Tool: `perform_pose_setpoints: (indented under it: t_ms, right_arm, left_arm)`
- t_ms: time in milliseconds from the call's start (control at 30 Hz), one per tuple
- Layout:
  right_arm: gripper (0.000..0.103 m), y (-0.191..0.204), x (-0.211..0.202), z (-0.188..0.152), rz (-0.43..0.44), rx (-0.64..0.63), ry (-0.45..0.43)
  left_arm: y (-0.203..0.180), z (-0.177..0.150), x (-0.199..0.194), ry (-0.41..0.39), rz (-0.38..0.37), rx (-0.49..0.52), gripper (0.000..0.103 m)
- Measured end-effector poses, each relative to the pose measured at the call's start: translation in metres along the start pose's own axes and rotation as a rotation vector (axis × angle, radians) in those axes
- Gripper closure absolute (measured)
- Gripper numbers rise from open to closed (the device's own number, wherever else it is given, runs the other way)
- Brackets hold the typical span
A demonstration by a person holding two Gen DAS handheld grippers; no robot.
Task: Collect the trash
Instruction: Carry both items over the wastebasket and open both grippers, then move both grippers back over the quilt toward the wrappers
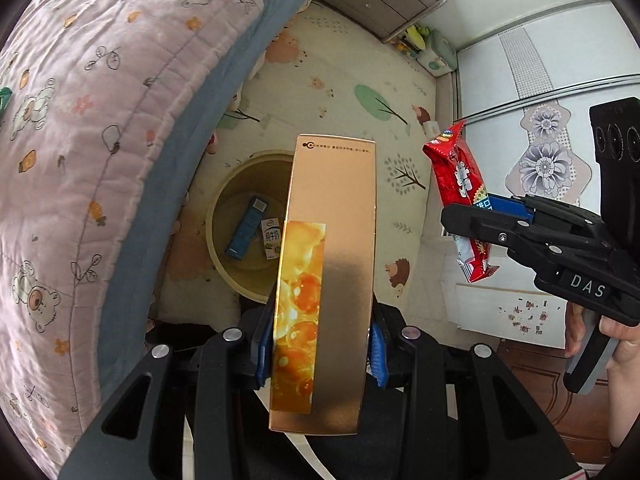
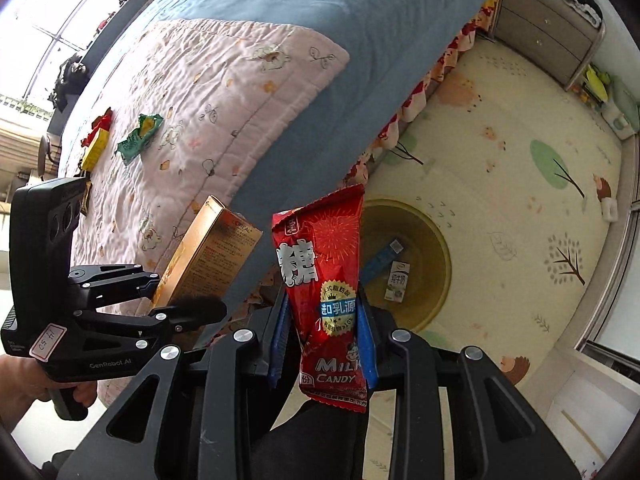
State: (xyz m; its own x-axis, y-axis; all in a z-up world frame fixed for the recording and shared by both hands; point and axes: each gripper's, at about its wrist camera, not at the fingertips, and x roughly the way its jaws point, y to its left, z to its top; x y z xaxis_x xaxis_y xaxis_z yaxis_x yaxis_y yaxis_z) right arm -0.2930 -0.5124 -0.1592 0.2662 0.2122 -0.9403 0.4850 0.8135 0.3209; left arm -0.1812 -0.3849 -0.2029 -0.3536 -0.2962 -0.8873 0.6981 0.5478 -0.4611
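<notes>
Both wrist cameras look steeply down from near the bed's edge, sharing the round yellow plastic bin (image 1: 224, 216) (image 2: 430, 240) on the floor.

light: bright, even daylight | source: blown-out window (image 2: 60, 12) at upper left of right wrist view | glare: soft sheen and a dark reflection on gold box (image 1: 336, 280) | shadows: faint, soft | focus: sharp centre, slight softness at rim | distortion: strong fisheye curvature, black vignette corners
</notes>
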Motion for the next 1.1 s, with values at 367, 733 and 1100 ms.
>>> perform_pose_setpoints:
  t_ms: [367,733,1100]
  right_arm:
    - [0.051,-0.035,-0.004,-0.017,-0.018,0.092,-0.02]
    - [0.052,-0.03,-0.002,-0.003,-0.008,0.058,-0.007]
    - [0.052,0.03,0.005,0.033,0.022,-0.07,0.002]
  left_arm:
    - [-0.019,0.011,0.022,0.022,0.026,0.036,0.026]
    - [-0.015,0.014,0.015,0.009,0.058,0.014,0.024]
    - [0.038,0.002,-0.034,-0.094,0.083,-0.097,0.024]
